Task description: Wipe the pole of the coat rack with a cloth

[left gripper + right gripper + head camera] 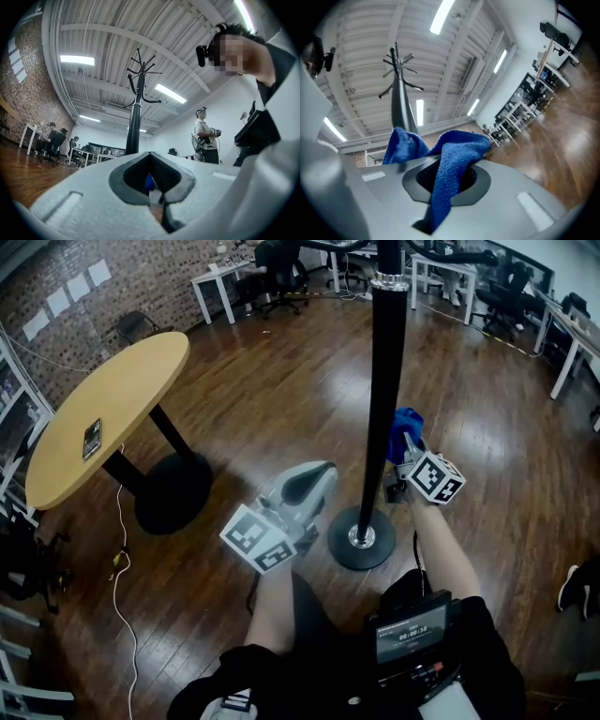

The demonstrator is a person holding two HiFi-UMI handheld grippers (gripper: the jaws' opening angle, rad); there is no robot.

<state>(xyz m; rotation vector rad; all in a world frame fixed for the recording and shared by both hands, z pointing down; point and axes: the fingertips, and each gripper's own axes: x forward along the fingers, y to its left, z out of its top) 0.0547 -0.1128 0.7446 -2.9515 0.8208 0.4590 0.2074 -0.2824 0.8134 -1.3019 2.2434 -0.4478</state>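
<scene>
Though each claw's cube shows black-and-white square markers, the one line of writing, the digits on the small screen at the person's chest, is too small to read. At far left a round wooden desk bears a dark phone. Next comes the left claw, on a forearm stretched forward and tilted up toward the coat rack. Its jaws are closed tip to tip with nothing between them. The rack's black pole stands upright on a round base on the wooden floor. At the pole's right side, low down, the right claw sits at the end of a forward-reaching forearm. It is clamped on a blue cloth, which bunches out of the jaws and touches the pole.
</scene>
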